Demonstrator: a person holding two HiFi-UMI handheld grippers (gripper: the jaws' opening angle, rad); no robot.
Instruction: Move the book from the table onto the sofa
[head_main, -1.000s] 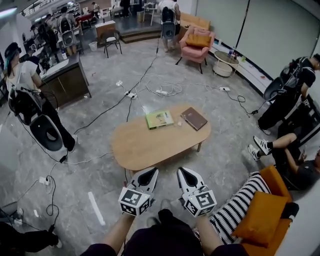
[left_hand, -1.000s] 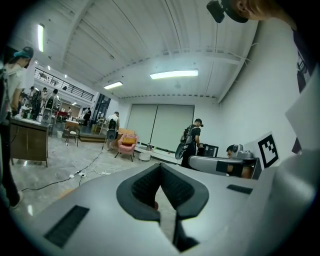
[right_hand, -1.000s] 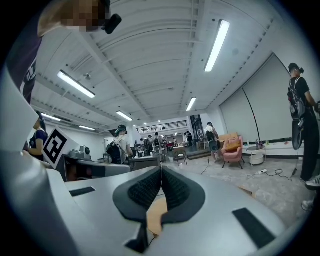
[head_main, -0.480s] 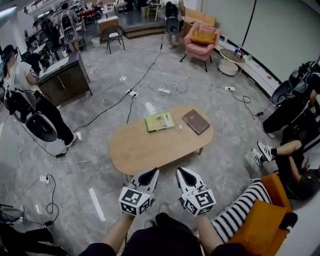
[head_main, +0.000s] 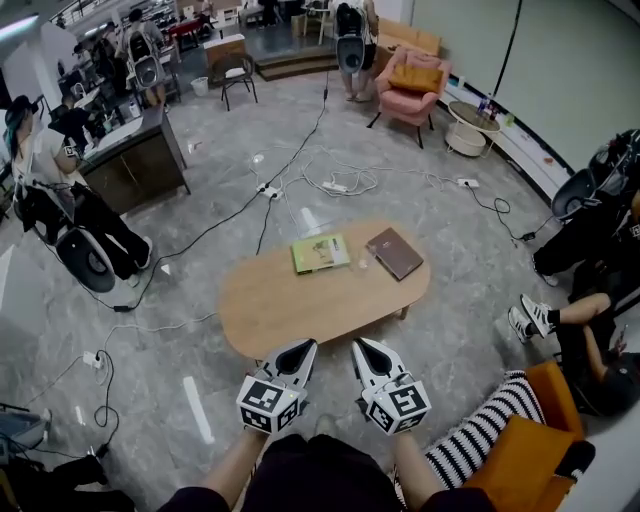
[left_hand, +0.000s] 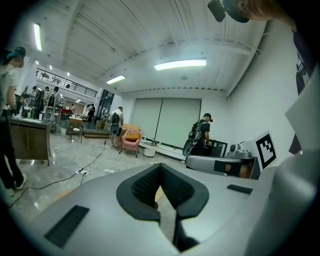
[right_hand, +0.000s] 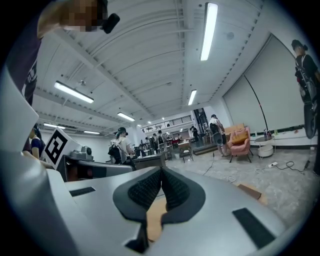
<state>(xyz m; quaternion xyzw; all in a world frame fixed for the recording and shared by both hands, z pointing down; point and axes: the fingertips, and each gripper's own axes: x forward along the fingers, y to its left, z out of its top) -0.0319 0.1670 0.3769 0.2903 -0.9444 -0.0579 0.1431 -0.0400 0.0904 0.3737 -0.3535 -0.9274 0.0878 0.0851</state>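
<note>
- Oval wooden table (head_main: 300, 300) stands just ahead of both grippers.
- On its far side, beyond the grippers, lie a green book (head_main: 320, 253) and a brown book (head_main: 394, 252).
- Jaws together, nothing held: left gripper (head_main: 303, 347), right gripper (head_main: 361, 346).

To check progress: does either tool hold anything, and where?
Nothing is held: the left tool and right tool are shut and empty; green book and brown book lie on the oval wooden table.
</note>
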